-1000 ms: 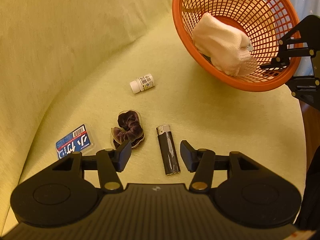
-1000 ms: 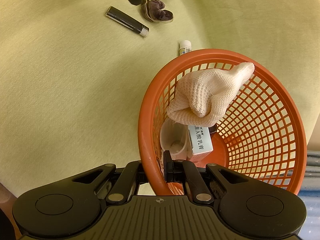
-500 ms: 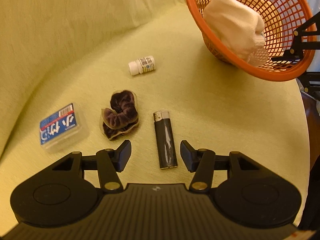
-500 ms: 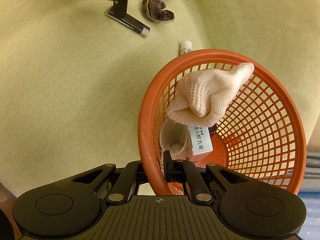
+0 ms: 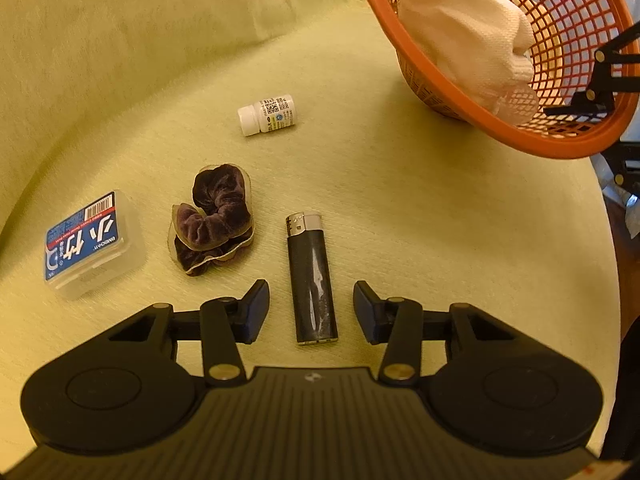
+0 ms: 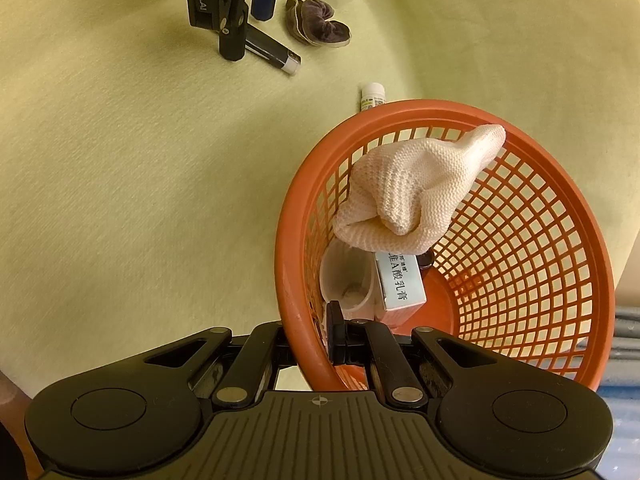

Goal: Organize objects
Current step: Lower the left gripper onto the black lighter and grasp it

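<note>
Opposed wrist views, perhaps close, share lighter [image 5: 311, 280].

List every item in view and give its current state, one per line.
left gripper: open, straddling the lighter
right gripper: shut on the basket rim
basket: tilted, partly filled
lighter: flat on the sofa
scrunchie: on the sofa
bottle: on its side, capped
plastic case: closed

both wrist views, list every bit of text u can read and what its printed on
"GenRobot.AI": on the left claw, side of its black arm.
"A酸乳膏": on the white carton in the orange basket; the characters before it are partly hidden.
Clear plastic box: large white Japanese-style characters and a barcode on its blue label, small print blurred.
White bottle: QR code and fine print, too small to read.
Lighter: no readable text.
</note>
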